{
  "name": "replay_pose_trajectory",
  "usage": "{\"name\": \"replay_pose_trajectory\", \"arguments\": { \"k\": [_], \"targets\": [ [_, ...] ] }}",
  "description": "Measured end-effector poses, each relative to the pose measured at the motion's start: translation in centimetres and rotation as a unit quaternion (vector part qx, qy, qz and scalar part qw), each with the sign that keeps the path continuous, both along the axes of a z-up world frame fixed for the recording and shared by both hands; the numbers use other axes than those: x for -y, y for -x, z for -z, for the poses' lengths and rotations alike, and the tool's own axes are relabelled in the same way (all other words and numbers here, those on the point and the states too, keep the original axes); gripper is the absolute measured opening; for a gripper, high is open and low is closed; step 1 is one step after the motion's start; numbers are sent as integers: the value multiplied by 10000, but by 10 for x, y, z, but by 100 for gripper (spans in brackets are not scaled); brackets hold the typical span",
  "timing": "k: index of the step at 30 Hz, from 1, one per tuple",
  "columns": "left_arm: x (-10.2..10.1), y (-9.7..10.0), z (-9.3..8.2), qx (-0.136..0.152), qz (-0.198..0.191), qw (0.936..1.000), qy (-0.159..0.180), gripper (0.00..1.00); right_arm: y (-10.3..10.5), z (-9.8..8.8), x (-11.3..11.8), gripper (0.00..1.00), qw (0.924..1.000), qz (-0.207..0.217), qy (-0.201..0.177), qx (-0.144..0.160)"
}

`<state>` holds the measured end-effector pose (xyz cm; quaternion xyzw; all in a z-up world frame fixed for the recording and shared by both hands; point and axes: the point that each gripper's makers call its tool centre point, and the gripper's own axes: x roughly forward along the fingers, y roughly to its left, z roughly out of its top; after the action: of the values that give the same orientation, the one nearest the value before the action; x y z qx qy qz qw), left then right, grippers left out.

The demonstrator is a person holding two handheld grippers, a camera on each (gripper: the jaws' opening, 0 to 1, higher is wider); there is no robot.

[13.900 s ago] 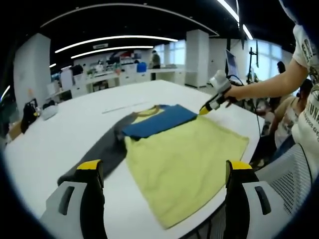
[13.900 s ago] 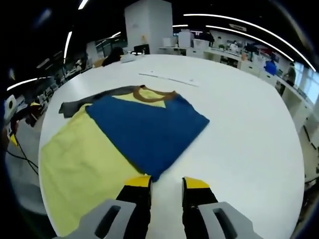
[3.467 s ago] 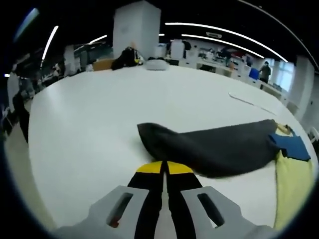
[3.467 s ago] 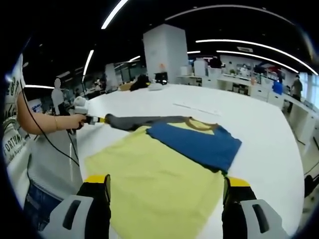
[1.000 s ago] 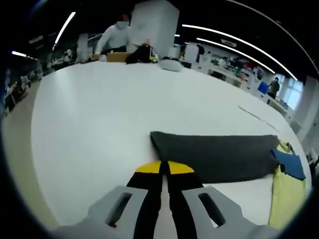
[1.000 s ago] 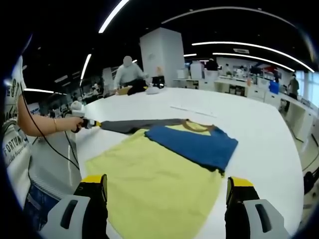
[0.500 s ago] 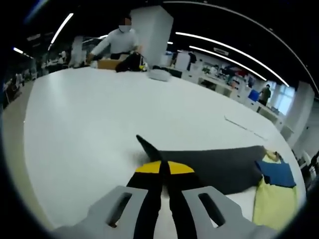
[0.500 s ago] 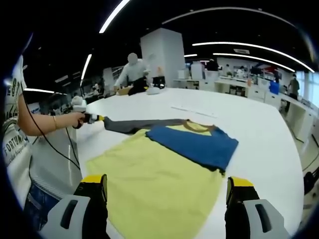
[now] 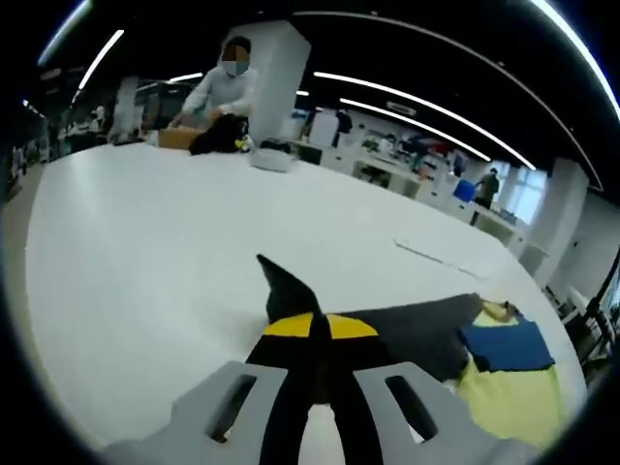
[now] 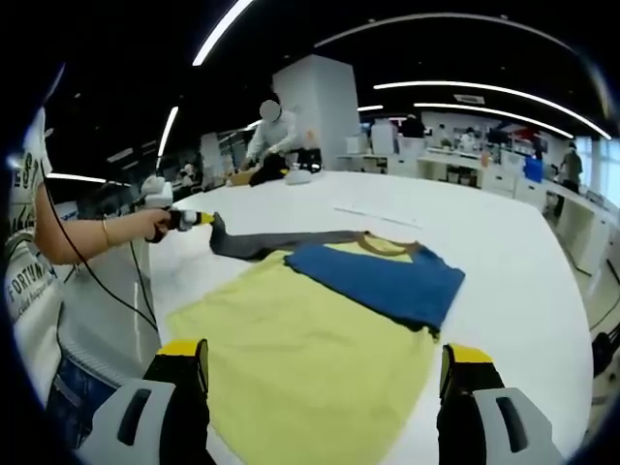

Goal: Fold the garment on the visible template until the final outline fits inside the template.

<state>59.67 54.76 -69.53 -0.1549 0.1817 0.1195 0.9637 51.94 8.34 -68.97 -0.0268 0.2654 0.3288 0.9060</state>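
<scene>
A large round white table [image 10: 504, 242] carries everything. Spread flat on it lies a pale yellow cloth garment [image 10: 310, 358] with a brown collar, its blue sleeve [image 10: 383, 281] folded across the chest and its dark grey sleeve [image 10: 276, 242] stretched out toward the table's edge, the cuff end raised off the surface. Beyond the collar, a thin pale strip [image 10: 373, 213] lies on the tabletop, apart from the garment. At the far side rest a dark bag [image 9: 218, 136] and a light bundle [image 9: 271, 160].
</scene>
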Motion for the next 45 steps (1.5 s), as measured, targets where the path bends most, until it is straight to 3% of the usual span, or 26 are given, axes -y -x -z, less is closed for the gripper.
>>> {"name": "replay_pose_trajectory", "arguments": {
  "k": [10,24,36,45],
  "targets": [
    [32,-19,-22,267,436,9986,-130,0,1,1,-2,99,10000,-17,-40,4],
    [72,-45,-38,486,844,9951,-184,0,5,1,-1,99,10000,-10,-73,27],
    [113,-65,-51,735,1167,9904,31,0,7,4,0,99,10000,-7,-82,-17],
    [147,-72,-60,826,1524,9849,-24,0,6,5,1,99,10000,-16,-52,-36]
  ]
}}
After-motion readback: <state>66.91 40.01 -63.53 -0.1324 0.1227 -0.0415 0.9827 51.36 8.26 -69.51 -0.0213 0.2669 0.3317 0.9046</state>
